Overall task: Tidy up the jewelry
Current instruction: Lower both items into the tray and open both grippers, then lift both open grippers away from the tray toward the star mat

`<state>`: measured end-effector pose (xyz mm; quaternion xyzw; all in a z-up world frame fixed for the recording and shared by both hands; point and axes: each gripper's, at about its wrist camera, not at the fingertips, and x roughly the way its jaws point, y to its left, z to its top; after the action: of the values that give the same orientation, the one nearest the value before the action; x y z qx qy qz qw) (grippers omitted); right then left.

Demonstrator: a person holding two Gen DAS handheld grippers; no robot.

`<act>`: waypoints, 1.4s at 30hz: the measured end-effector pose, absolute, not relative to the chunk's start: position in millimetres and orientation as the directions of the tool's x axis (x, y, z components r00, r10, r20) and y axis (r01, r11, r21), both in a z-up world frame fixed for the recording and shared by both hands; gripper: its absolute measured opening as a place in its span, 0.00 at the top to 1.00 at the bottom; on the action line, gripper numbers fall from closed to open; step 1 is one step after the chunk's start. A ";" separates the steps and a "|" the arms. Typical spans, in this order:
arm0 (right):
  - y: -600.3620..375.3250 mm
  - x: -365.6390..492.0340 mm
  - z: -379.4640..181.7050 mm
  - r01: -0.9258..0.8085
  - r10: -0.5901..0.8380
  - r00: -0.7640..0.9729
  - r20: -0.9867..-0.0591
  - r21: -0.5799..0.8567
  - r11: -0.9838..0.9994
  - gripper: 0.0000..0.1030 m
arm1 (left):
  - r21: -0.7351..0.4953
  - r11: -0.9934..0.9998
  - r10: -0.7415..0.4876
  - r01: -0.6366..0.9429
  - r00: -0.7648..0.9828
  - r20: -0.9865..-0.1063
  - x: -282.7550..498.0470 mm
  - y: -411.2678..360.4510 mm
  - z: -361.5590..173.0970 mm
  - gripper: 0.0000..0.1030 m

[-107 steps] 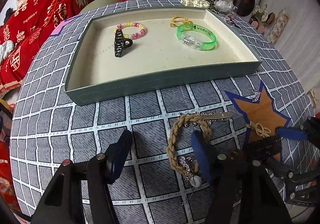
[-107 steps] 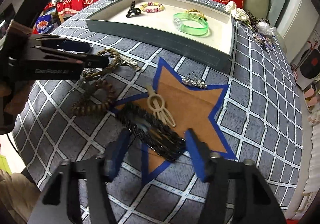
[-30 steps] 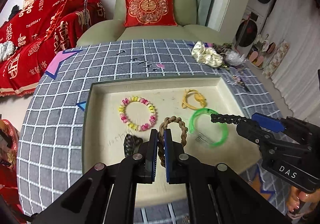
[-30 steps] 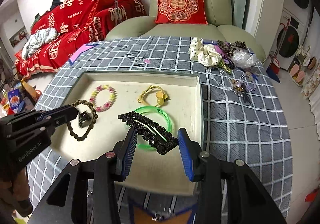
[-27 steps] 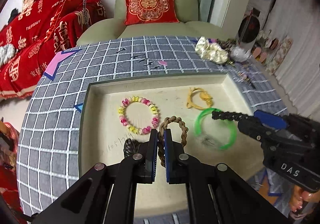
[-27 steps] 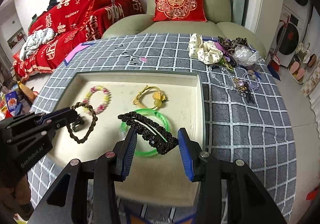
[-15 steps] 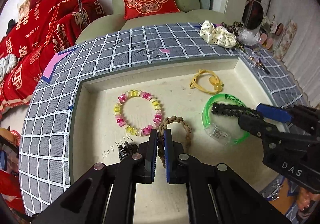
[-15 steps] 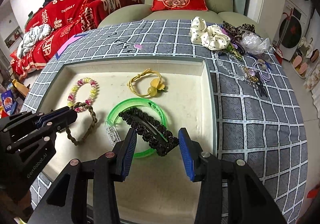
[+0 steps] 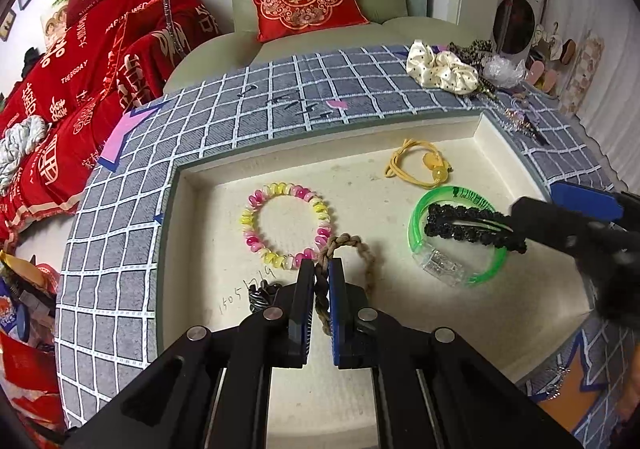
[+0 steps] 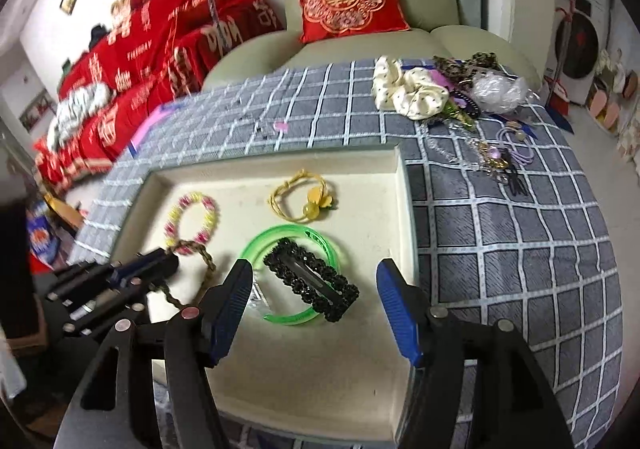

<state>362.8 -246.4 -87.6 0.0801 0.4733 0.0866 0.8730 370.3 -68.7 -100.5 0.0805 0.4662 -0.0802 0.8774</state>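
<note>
Right gripper fingers opening, black hair clip released onto green bangle in tray. Left gripper fingers still pinching braided bracelet; drop pending.

Tray near half bare (passable); green bangle, beaded bracelet, yellow tie block rest.

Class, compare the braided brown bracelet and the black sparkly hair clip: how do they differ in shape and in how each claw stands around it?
The braided brown bracelet is a ring; the black sparkly hair clip is a bar. The left claw pinches the bracelet; the right claw is opening, clear of the clip. Both are over the tray.
</note>
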 end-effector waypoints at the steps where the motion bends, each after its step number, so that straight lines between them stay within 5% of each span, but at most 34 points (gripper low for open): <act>1: -249.3 360.2 -84.5 -0.070 0.234 0.541 -0.808 0.234 0.970 0.32 | 0.064 0.975 -0.066 0.211 0.555 -0.829 369.4 -67.6 -98.5 0.86; 11: -266.9 322.5 -71.4 -0.044 0.248 0.548 -0.799 0.269 0.962 0.26 | 0.027 0.984 -0.075 0.175 0.549 -0.832 367.8 -59.9 -92.9 0.85; 12: -267.1 320.5 -72.4 -0.042 0.247 0.547 -0.800 0.269 0.962 0.26 | 0.030 0.984 -0.073 0.177 0.547 -0.834 368.3 -60.9 -94.0 0.76; 13: -267.6 318.3 -72.8 -0.039 0.248 0.545 -0.801 0.271 0.962 0.26 | 0.034 0.983 -0.069 0.178 0.544 -0.836 368.6 -61.8 -95.4 0.53; 14: -268.3 316.1 -73.2 -0.036 0.249 0.543 -0.802 0.274 0.961 0.26 | 0.038 0.984 -0.062 0.173 0.538 -0.841 369.0 -62.4 -96.7 0.00; 28: -278.3 289.3 -64.9 -0.012 0.273 0.553 -0.787 0.320 0.947 0.19 | 0.078 0.983 -0.042 0.168 0.612 -0.790 328.7 -60.7 -71.6 0.00; 31: -280.1 279.3 -64.0 -0.005 0.279 0.556 -0.783 0.332 0.943 0.01 | 0.069 0.983 -0.054 0.172 0.622 -0.782 305.5 -53.2 -64.3 0.00; 42: -279.1 222.7 -57.9 -0.023 0.285 0.545 -0.788 0.326 0.945 0.00 | 0.070 0.987 -0.043 0.147 0.648 -0.761 222.5 -18.6 -61.0 0.00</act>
<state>222.7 -279.1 -57.9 0.1400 0.4686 0.0886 0.8678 222.5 -18.6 -60.9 0.0626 0.4164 -0.0526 0.9055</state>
